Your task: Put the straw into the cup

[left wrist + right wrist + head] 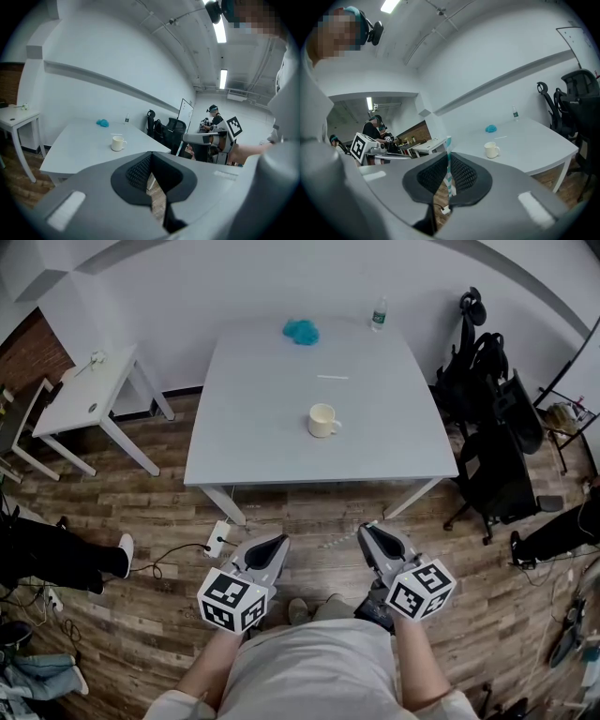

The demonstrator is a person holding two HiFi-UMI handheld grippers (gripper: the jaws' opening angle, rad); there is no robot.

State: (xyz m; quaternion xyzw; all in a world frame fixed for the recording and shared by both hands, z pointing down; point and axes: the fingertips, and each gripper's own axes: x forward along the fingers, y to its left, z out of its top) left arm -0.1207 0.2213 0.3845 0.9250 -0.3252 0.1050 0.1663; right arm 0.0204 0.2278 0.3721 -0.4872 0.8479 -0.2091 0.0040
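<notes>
Wood-plank floor (pixel 141 615) spreads under a white table (pixel 253 446) in the head view, with a cream cup (pixel 322 420) upright near the table's middle, its handle to the right. A blue crumpled lump (pixel 301 331) and a small bottle (pixel 379 315) sit near the far edge, and a thin pale stick (pixel 333 377) lies between them and the cup. Both grippers are held low over the floor, short of the table's near edge and well apart from the cup: the left gripper (pixel 279 542) and the right gripper (pixel 367 532). In the left gripper view the jaws are pressed together with nothing between them, and the cup (pixel 117 143) stands on the table beyond. In the right gripper view the jaws are clenched on a teal-and-white striped straw (pixel 449 171), which stands roughly upright between the pads, its top poking above them; the cup (pixel 491 150) sits on the table far off to the right.
</notes>
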